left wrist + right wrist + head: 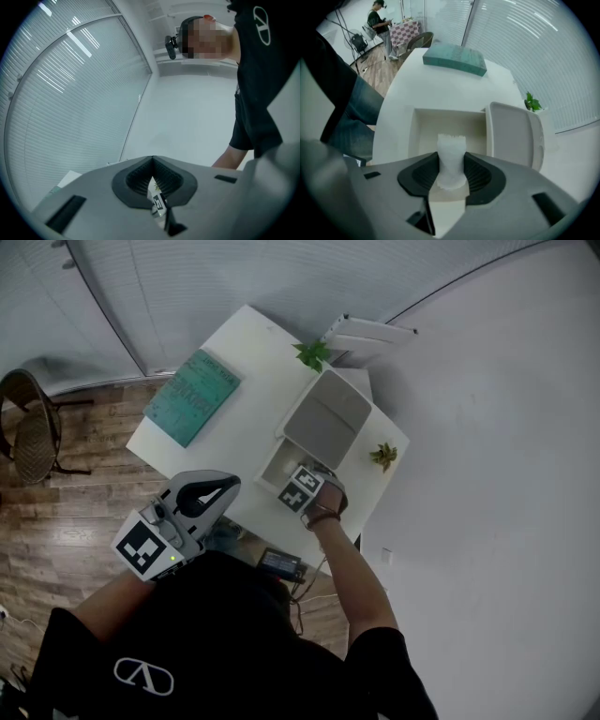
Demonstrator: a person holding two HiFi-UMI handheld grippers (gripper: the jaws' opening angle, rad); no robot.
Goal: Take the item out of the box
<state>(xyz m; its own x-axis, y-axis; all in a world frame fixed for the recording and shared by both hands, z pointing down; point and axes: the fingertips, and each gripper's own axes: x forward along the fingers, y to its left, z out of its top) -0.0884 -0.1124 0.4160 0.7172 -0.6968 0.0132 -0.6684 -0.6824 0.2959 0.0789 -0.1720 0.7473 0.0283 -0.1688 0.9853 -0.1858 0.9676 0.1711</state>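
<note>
An open cream box (423, 125) sits on the white table (436, 89), its lid (513, 133) folded back to the right. My right gripper (451, 164) is shut on a small frosted white item (451, 146) with a jagged top, held just above the box's inside. In the head view the right gripper (298, 486) reaches into the near end of the box (272, 465), and the item is hidden there. My left gripper (228, 486) hovers off the table's near edge, away from the box. Its jaws (152, 161) meet with nothing between them.
A teal book (192, 395) lies at the table's far left. One small green plant (312, 354) stands behind the lid, another (382, 455) at the right edge. A wicker chair (33, 432) stands on the wood floor. A person (382, 26) stands far off.
</note>
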